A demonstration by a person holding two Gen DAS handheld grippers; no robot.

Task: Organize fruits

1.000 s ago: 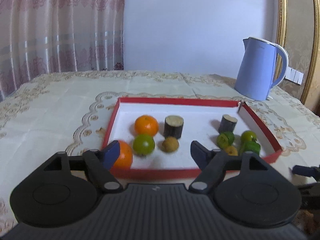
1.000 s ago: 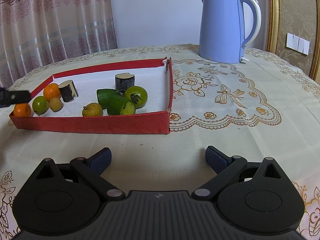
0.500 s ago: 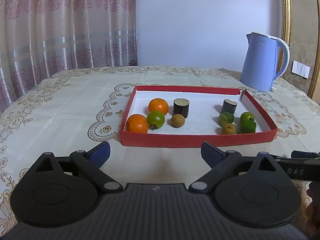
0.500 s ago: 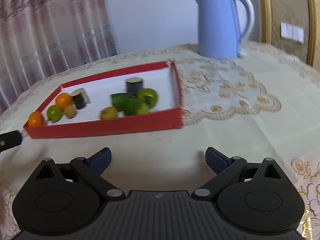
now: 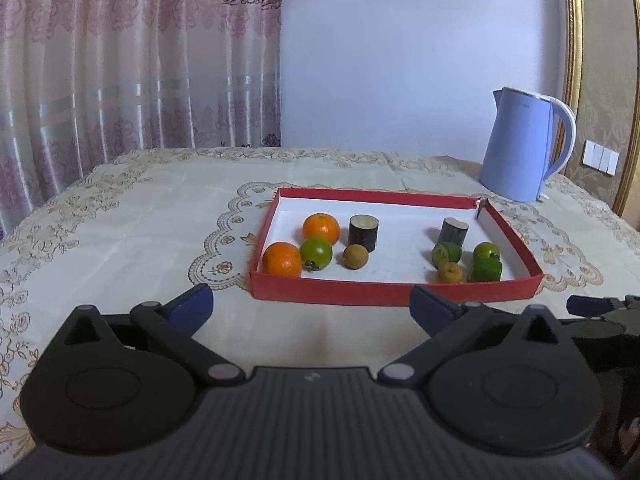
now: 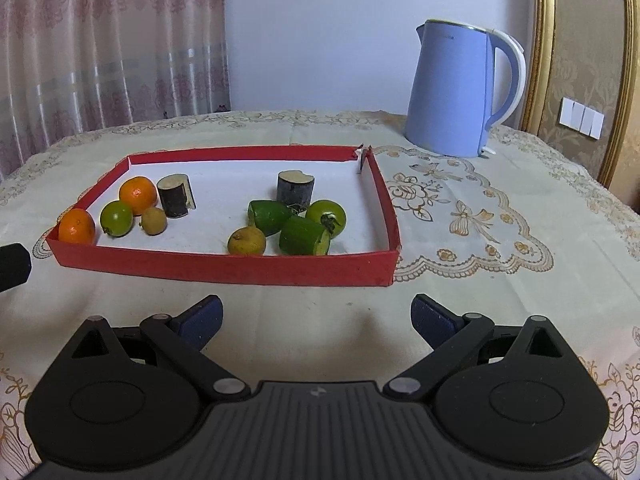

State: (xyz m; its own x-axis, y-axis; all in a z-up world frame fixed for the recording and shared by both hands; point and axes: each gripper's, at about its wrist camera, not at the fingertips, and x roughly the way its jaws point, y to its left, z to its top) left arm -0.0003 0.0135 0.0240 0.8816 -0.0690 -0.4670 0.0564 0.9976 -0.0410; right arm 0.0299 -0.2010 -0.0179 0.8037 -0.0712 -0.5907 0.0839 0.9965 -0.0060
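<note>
The left gripper (image 5: 311, 307), whose jaws have just been opening, and the right gripper (image 6: 316, 317) both gape wide and empty short of the red tray (image 6: 224, 266). All fruit sits inside, the oranges (image 5: 282, 259) at its left end, so a clean, level retreat looks best.

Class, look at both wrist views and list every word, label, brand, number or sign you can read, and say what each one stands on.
No text can be read with confidence in either view.
Blue kettle: a faint brand mark near the top rim, too small and blurred to read.
Left gripper and right gripper: each body bears a small moulded emblem, a logo shape, not letters.
Red tray, fruits, tablecloth and wall switches: no writing visible.
</note>
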